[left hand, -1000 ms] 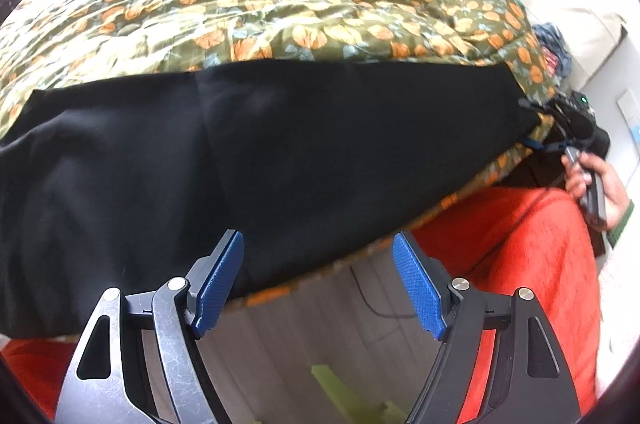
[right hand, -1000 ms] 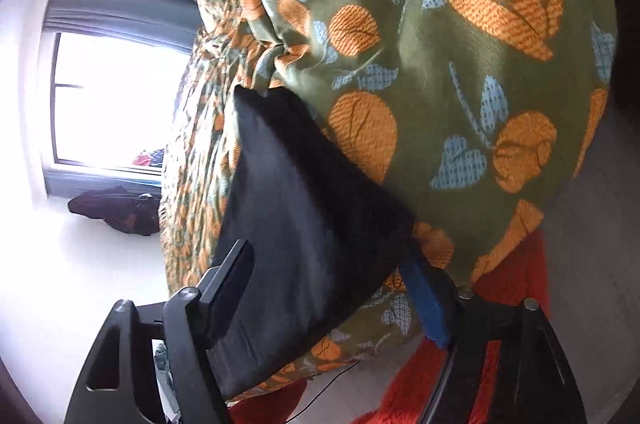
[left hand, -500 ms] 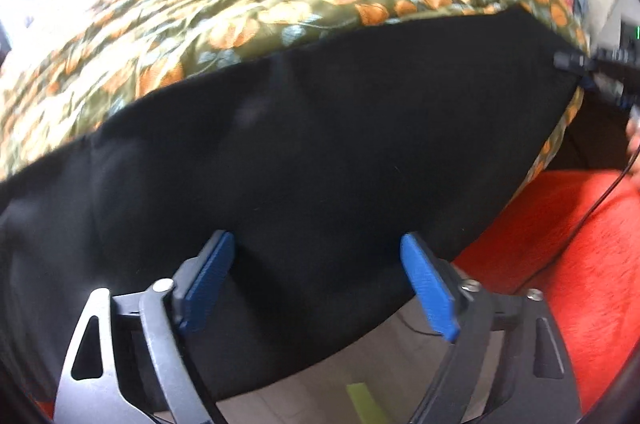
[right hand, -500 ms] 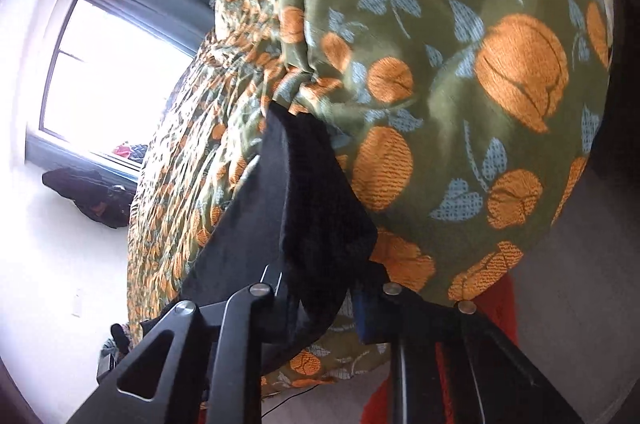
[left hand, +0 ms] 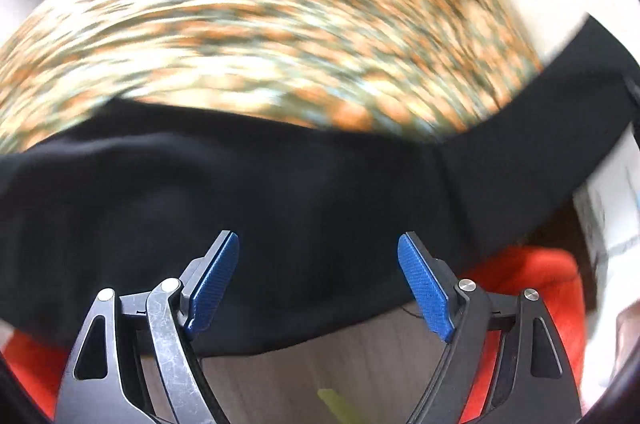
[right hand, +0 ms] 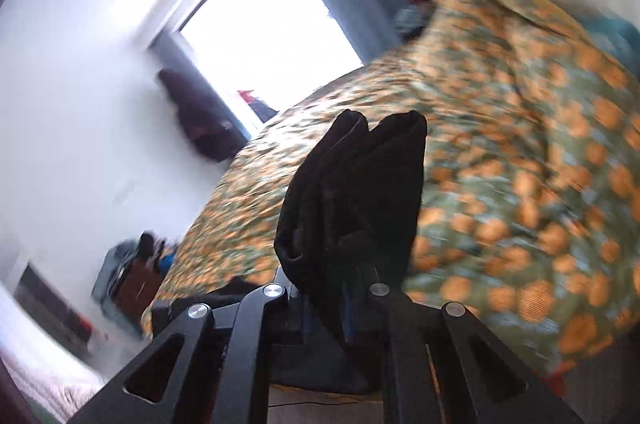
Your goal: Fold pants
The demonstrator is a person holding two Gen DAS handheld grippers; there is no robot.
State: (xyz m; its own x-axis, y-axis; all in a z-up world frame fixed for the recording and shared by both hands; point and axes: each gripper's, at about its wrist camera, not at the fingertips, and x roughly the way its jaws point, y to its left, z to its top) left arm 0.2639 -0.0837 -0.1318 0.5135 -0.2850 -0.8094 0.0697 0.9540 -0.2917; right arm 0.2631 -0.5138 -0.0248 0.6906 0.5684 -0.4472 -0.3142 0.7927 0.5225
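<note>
Floral bedspread: black pants lengthwise across; right hand-held gripper pinching end, left hand-held gripper wide.

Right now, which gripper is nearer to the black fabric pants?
Right. The right gripper has its jaws clamped on a bunched end of the black fabric pants; the left gripper hovers at their near edge, jaws wide, not gripping.
</note>
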